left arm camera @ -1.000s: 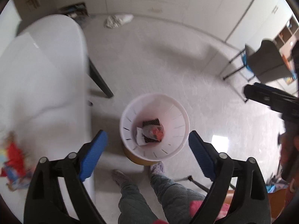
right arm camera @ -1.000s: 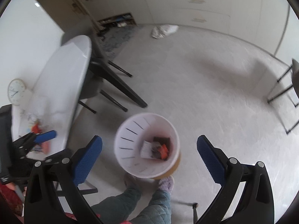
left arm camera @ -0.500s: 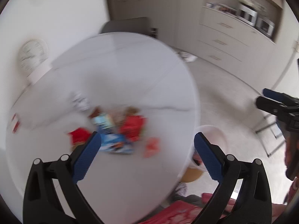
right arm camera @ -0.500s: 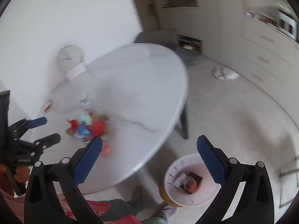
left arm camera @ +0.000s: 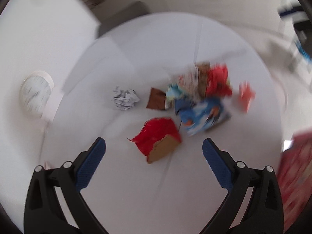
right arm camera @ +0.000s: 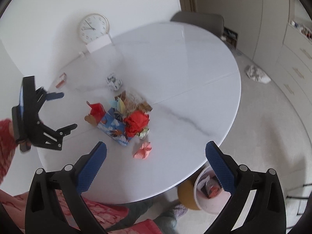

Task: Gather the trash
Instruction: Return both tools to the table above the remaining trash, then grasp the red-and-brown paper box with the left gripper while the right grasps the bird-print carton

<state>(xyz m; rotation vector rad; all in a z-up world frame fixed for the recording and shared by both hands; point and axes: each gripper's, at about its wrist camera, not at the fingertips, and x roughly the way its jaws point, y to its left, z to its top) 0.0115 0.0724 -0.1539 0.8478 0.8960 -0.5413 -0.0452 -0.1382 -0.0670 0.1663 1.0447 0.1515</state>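
Both tongs wide and empty over the trash pile

Left tongs [left arm camera: 154, 148] view is blurry, wrappers [left arm camera: 198, 95] smear together; right tongs [right arm camera: 156, 152] hide part of the bin [right arm camera: 204, 198] under the counter [right arm camera: 175, 68].

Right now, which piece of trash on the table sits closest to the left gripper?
The torn red carton with its brown cardboard inside showing. It lies just ahead of the open left gripper, apart from the main pile and the crumpled paper ball.

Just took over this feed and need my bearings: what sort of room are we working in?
Most likely a home dining or living area: a round white marble-look table strewn with wrappers, a chair behind it, built-in cabinets, and a wall clock.
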